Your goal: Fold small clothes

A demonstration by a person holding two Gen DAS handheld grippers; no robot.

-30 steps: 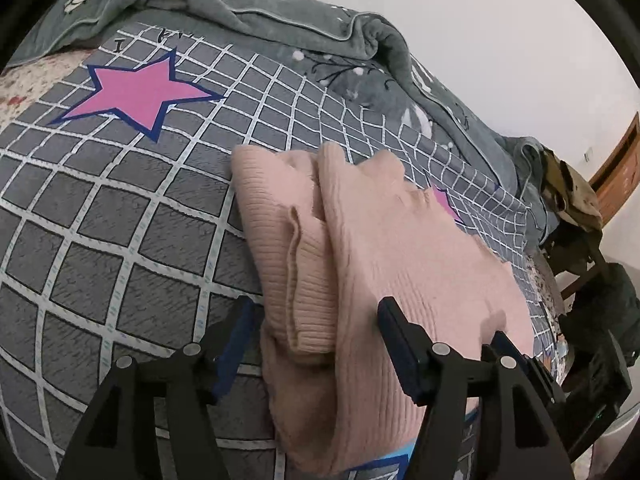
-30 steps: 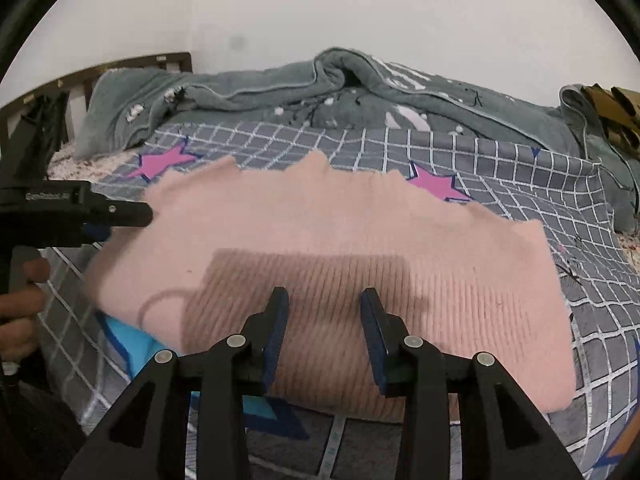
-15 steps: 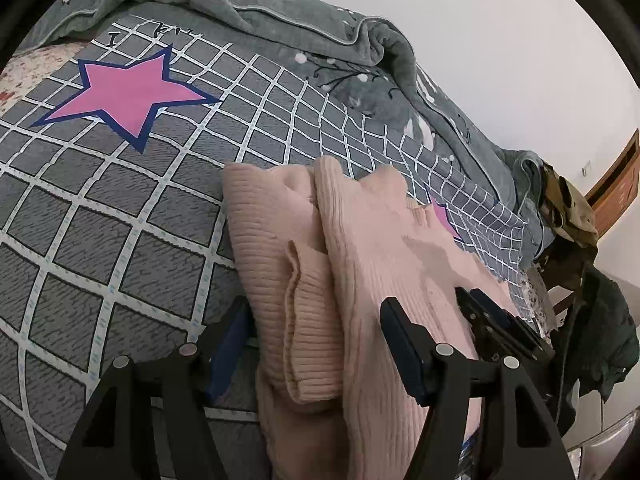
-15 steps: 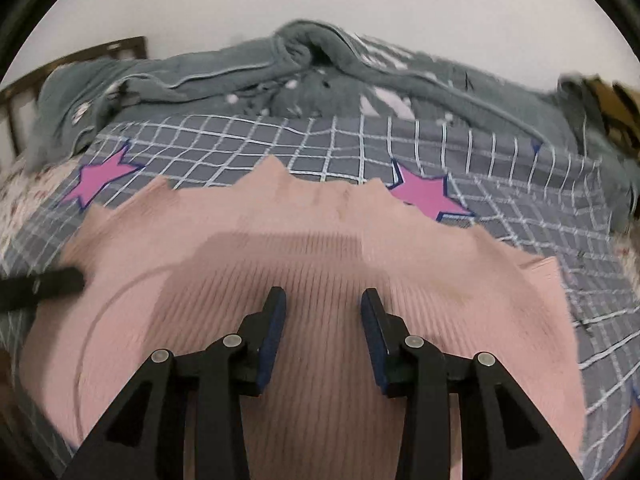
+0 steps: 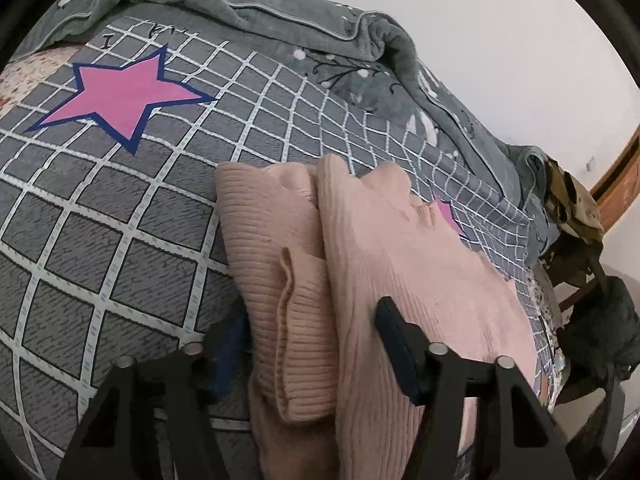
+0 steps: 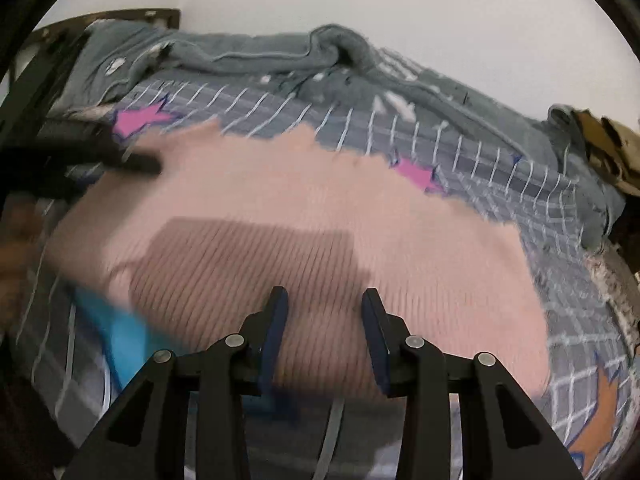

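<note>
A pink ribbed sweater (image 5: 400, 260) lies flat on the grey checked bedspread (image 5: 100, 240), one sleeve (image 5: 288, 300) folded in along its left side. My left gripper (image 5: 312, 340) straddles that folded side. Its jaws are closing, one pad low against the outer edge and the other resting on top of the knit. In the blurred right wrist view the sweater (image 6: 320, 220) spreads wide. My right gripper (image 6: 325, 320) hovers over the near hem, open, with nothing pinched. The left tool's dark finger (image 6: 136, 164) shows at the sweater's far left.
A bunched grey blanket (image 5: 280, 28) runs along the wall side of the bed. A chair heaped with clothes (image 5: 576, 208) stands past the right end. A wooden headboard (image 6: 120, 16) is at the far left. A hand (image 6: 16, 240) shows at the left edge.
The left jaws have narrowed around the folded side. The right gripper pushed out over the sweater, then drew back to the near hem. It is gone from the left wrist view.
</note>
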